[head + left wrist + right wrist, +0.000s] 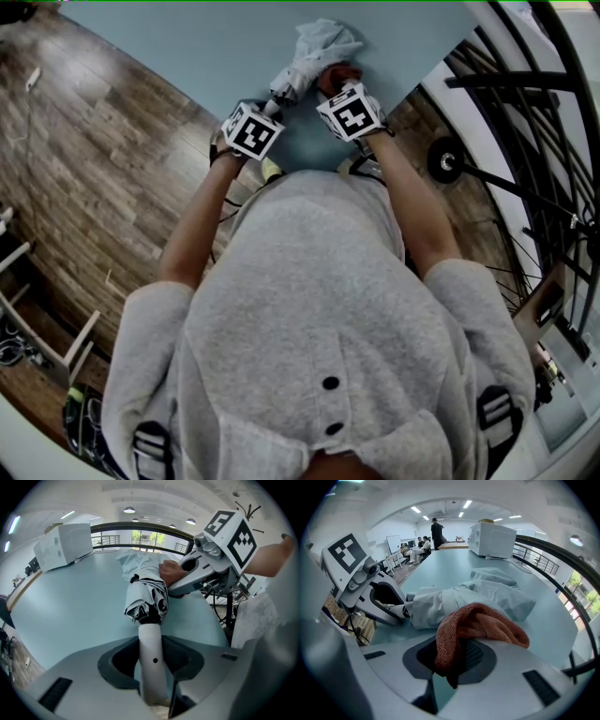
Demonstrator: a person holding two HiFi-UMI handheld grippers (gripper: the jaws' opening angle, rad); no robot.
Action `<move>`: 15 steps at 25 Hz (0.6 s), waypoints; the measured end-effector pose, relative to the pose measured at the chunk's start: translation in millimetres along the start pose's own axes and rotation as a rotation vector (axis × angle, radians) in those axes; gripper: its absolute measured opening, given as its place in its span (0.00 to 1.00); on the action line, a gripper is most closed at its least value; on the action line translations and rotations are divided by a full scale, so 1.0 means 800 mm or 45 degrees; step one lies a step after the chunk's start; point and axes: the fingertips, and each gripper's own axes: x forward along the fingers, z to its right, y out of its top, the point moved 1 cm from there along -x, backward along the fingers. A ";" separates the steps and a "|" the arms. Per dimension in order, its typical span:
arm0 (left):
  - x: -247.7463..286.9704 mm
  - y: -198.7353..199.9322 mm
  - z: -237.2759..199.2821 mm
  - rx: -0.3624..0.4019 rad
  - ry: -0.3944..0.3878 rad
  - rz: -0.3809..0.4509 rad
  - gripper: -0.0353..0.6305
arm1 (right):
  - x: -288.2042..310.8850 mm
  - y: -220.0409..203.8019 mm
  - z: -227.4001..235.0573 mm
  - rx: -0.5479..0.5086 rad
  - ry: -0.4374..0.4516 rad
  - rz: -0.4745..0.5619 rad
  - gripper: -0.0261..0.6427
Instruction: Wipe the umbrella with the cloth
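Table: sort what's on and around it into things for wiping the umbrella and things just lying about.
For the job:
- umbrella, handle clamped in the left gripper
- cloth, clamped in the right gripper

Lying about:
- white box at the far end of the table
- railing beyond the table

Folded pale umbrella [145, 592] — orange cloth [478, 625] touching

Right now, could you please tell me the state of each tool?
Left tool: closed on the umbrella handle.
Right tool: closed on the rust-coloured cloth.
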 end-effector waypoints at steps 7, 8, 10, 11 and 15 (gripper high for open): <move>0.003 0.003 -0.001 0.000 -0.006 -0.005 0.29 | 0.000 0.000 0.003 -0.017 0.023 -0.011 0.15; 0.002 0.004 0.000 0.001 -0.006 -0.004 0.29 | 0.000 -0.001 0.002 -0.014 0.030 -0.016 0.15; 0.002 0.005 -0.001 0.007 -0.004 -0.001 0.29 | 0.000 0.000 0.002 -0.012 0.038 -0.011 0.15; 0.002 0.005 -0.002 0.007 -0.003 -0.003 0.29 | 0.000 0.003 0.002 -0.013 0.042 -0.003 0.15; 0.003 0.001 0.002 -0.007 -0.015 -0.014 0.29 | -0.001 0.011 -0.003 -0.024 0.059 0.032 0.15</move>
